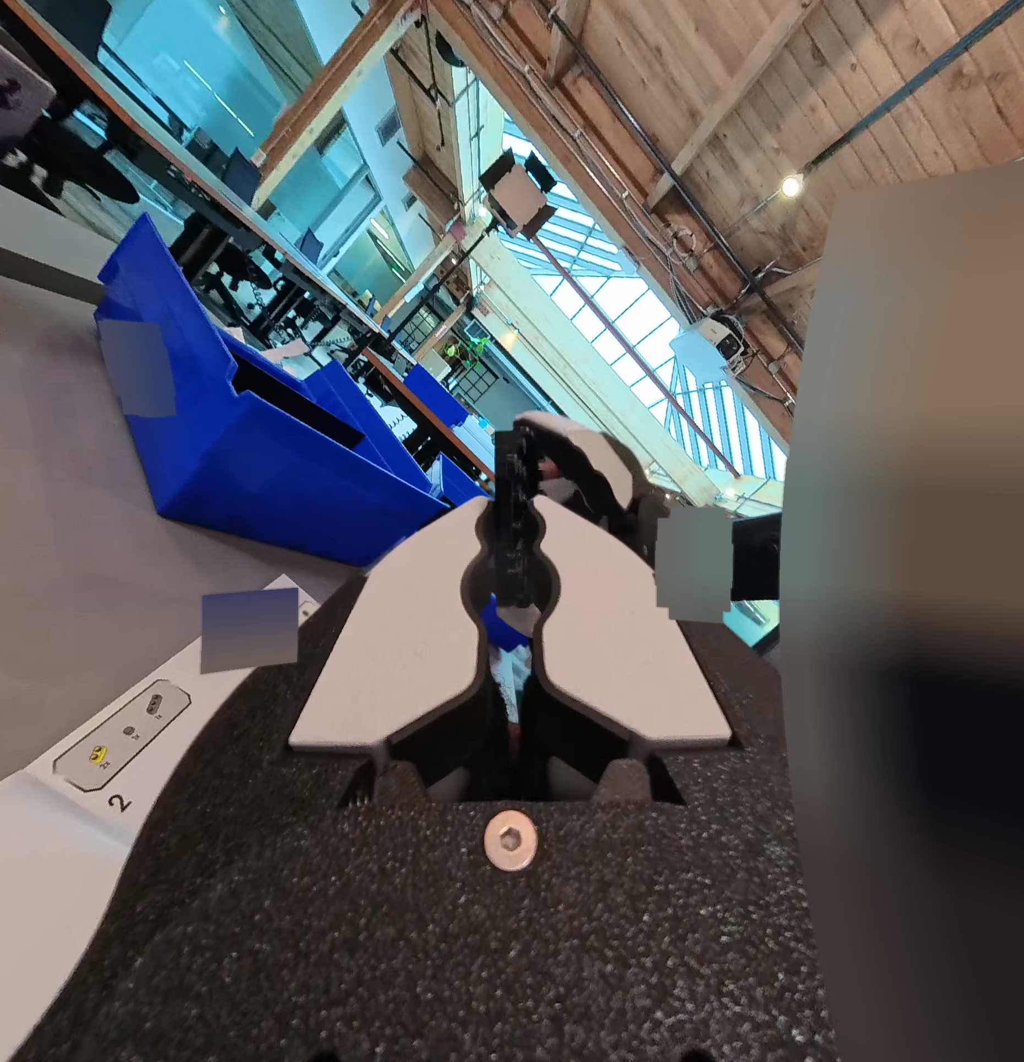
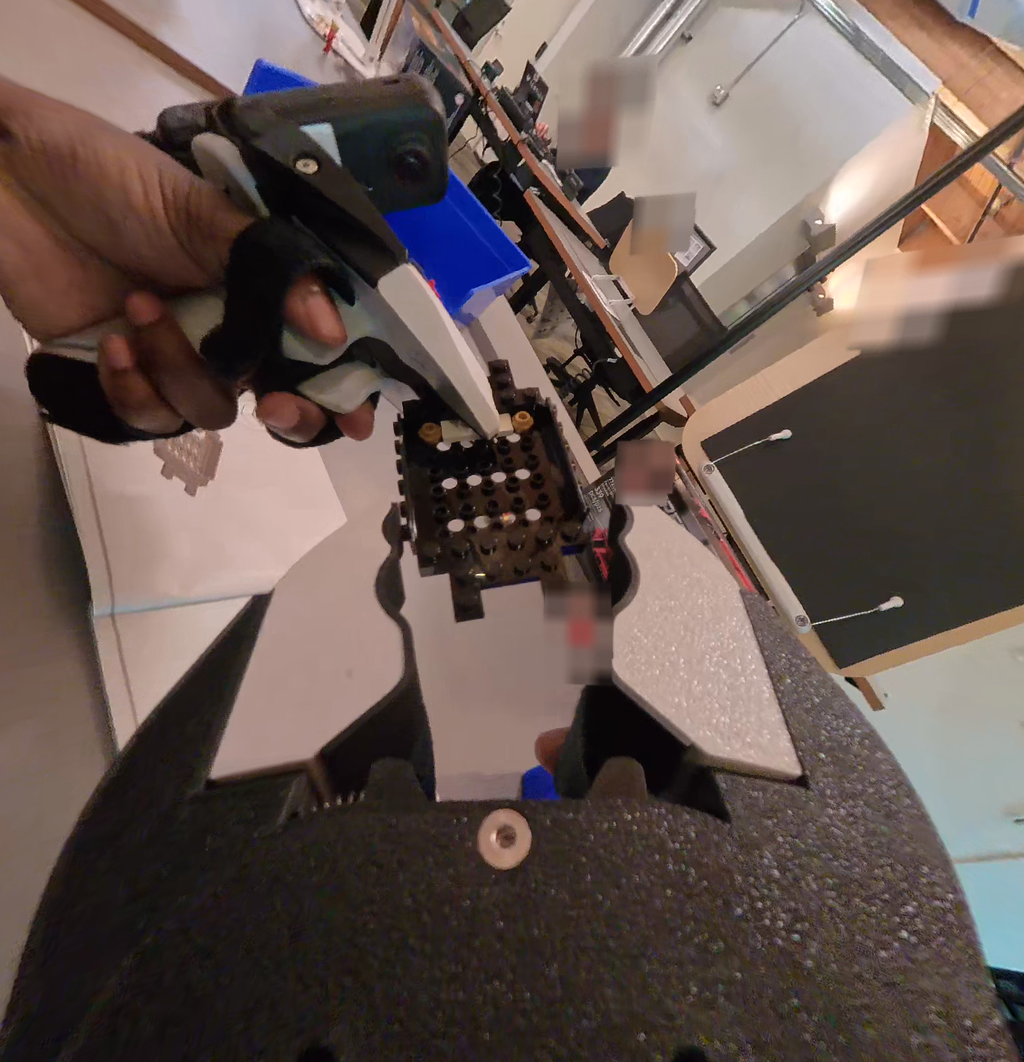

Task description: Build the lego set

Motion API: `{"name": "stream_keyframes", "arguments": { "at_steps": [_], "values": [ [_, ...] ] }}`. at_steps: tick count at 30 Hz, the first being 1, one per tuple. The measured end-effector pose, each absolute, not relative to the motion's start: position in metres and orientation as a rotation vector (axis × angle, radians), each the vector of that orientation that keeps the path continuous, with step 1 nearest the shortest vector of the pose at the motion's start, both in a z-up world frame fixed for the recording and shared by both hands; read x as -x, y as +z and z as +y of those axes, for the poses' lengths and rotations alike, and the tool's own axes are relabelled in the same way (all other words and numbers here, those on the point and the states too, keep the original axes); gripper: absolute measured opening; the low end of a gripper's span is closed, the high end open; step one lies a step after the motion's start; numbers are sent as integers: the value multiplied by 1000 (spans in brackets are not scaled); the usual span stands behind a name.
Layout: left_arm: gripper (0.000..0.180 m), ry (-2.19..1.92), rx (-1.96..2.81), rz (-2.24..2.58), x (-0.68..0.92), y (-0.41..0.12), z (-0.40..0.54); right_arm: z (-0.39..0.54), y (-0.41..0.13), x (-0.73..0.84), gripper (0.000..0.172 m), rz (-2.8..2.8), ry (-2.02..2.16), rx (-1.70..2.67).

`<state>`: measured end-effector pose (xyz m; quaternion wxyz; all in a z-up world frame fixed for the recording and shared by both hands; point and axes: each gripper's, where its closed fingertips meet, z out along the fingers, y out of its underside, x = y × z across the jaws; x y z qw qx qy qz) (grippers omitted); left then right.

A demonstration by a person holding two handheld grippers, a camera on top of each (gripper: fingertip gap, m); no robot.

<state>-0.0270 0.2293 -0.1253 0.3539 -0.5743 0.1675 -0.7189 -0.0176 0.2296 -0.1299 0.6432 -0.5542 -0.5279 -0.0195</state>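
Note:
My left gripper (image 1: pixel 512 506) is shut on a black studded brick plate (image 1: pixel 514 551), which shows edge-on between its pads. In the right wrist view a hand (image 2: pixel 125 230) holds the left gripper (image 2: pixel 487 425), which pinches the top edge of that plate (image 2: pixel 487 500). The plate has low black walls. Two tan round studs (image 2: pixel 521 421) and small white pieces (image 2: pixel 452 431) sit along its top edge. My right gripper (image 2: pixel 504 520) is wide open and faces the plate's studded side. The plate stands between its fingers, with a gap at the right finger (image 2: pixel 622 551). The right gripper also shows in the left wrist view (image 1: pixel 590 460) behind the plate.
Blue bins (image 1: pixel 239 431) stand on the grey table at left and also show in the right wrist view (image 2: pixel 458 247). A printed instruction sheet (image 1: pixel 96 747) lies near me. A light grey studded plate (image 2: pixel 191 460) lies on white paper. A black panel with a tan rim (image 2: pixel 871 517) is at right. The tips of both grippers are at nearly the same place.

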Motion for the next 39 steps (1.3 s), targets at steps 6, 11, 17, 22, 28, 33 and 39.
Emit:
{"name": "stream_keyframes", "arguments": {
  "at_steps": [6, 11, 17, 22, 28, 33, 39],
  "values": [
    [16, -1891, 1481, 473, 24, -125, 225, 226, -131, 18, 62, -1270, 21, 1230],
    [57, -1662, 1376, 849, 44, -121, 216, 224, -122, 13, 62, -1166, 370, 1313],
    [74, -780, 1352, 1284, 113, -146, 222, 233, -138, 10, 62, -1140, 604, 1434],
    [62, -598, 1539, 1390, 173, -176, 219, 226, -178, 39, 62, -1234, 743, 1532],
    [12, -192, 1680, 1286, 234, -184, 250, 207, -248, 86, 62, -1339, 826, 1690],
    [4, -207, 1691, 1269, 248, -187, 251, 208, -270, 109, 62, -1385, 766, 1776],
    [6, -196, 1653, 1235, 254, -179, 257, 205, -288, 110, 62, -1492, 631, 1805]
  ]
}}
